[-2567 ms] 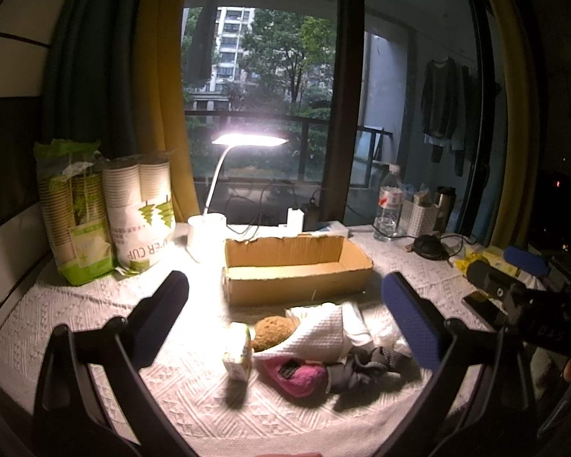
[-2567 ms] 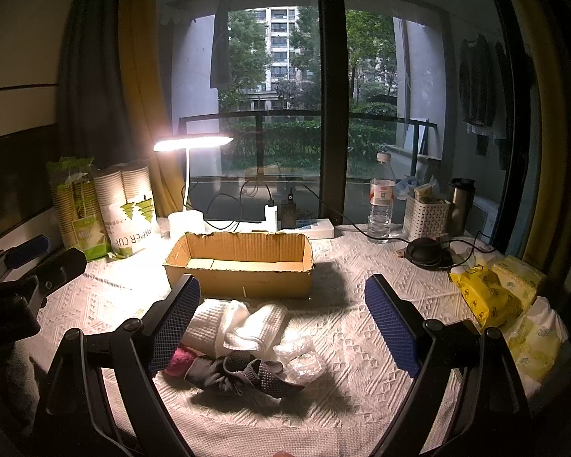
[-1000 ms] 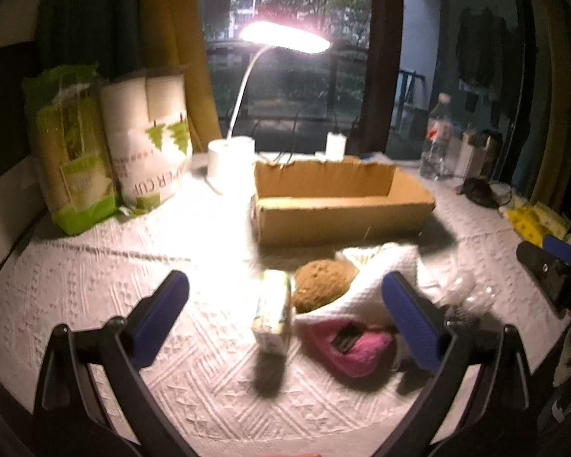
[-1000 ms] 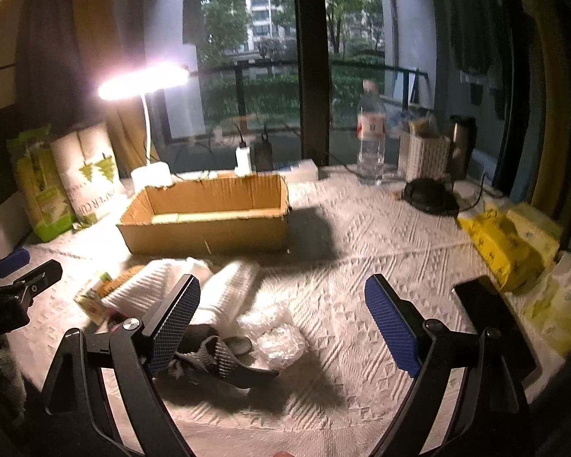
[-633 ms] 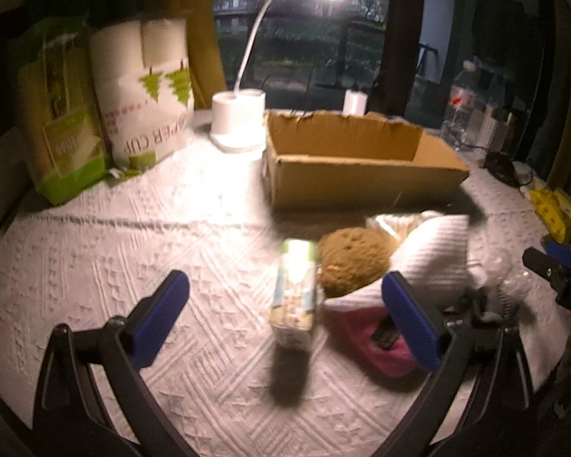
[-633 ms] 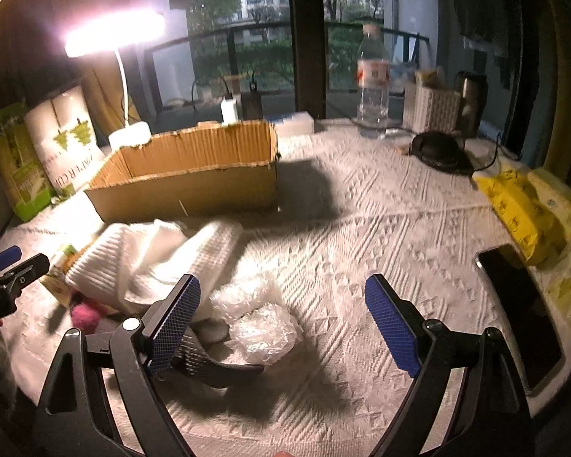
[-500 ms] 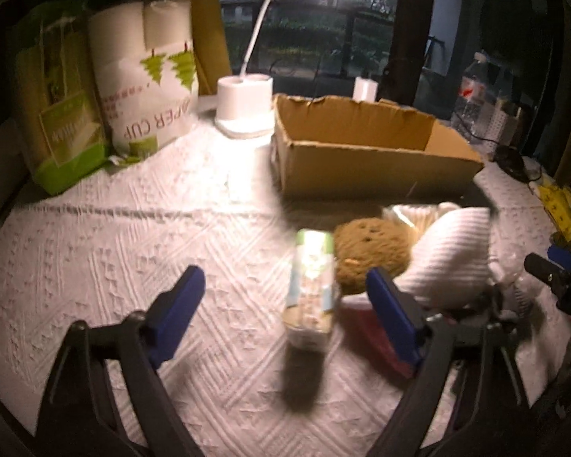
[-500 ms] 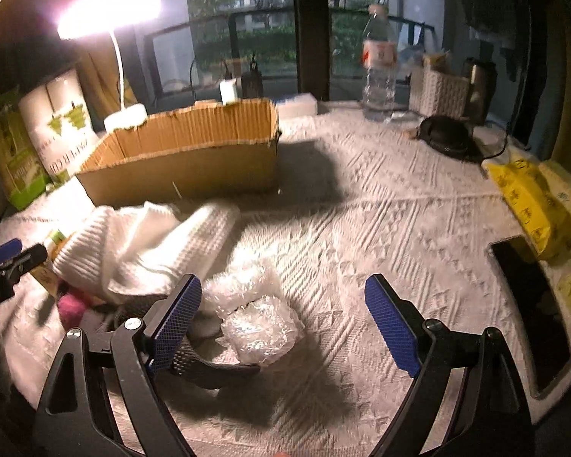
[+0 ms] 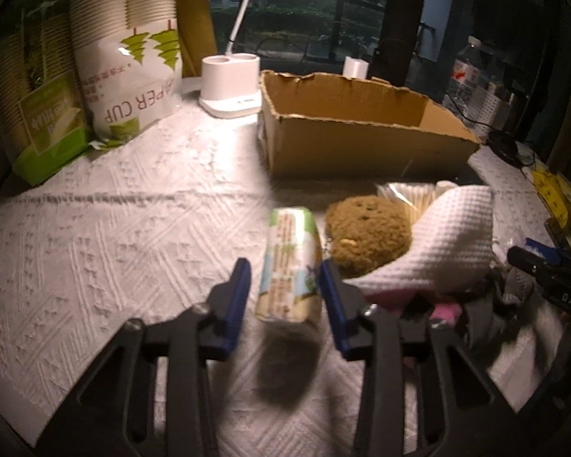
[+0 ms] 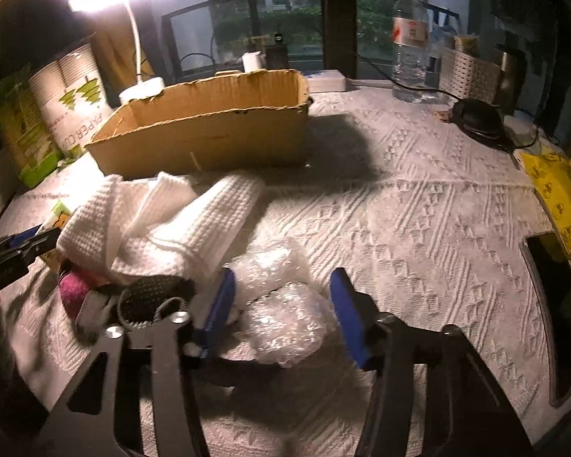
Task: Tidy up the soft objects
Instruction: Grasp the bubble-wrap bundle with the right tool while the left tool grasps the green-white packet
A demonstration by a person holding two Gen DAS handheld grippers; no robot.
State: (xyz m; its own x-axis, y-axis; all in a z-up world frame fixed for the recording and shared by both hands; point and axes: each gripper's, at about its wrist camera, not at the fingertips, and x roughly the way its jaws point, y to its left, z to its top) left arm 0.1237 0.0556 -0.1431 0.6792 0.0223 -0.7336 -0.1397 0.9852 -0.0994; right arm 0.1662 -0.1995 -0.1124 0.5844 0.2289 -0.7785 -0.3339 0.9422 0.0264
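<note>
Both grippers' jaws have just been closing to pick up, the left gripper (image 9: 284, 287) around the tissue pack (image 9: 288, 264) with a gap on one side, the right gripper (image 10: 281, 310) around the bubble wrap (image 10: 285, 316), neither visibly clamped; next, finish squeezing and carry both to the cardboard box (image 10: 209, 133) toward the tablecloth's far edge.

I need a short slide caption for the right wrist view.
Right gripper closing around bubble wrap beside a white towel, cardboard box behind.

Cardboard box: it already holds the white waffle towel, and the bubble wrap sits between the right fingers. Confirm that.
Not quite. The right wrist view shows the white waffle towel on the table in front of the cardboard box, not inside. The bubble wrap does sit between the right fingers.
</note>
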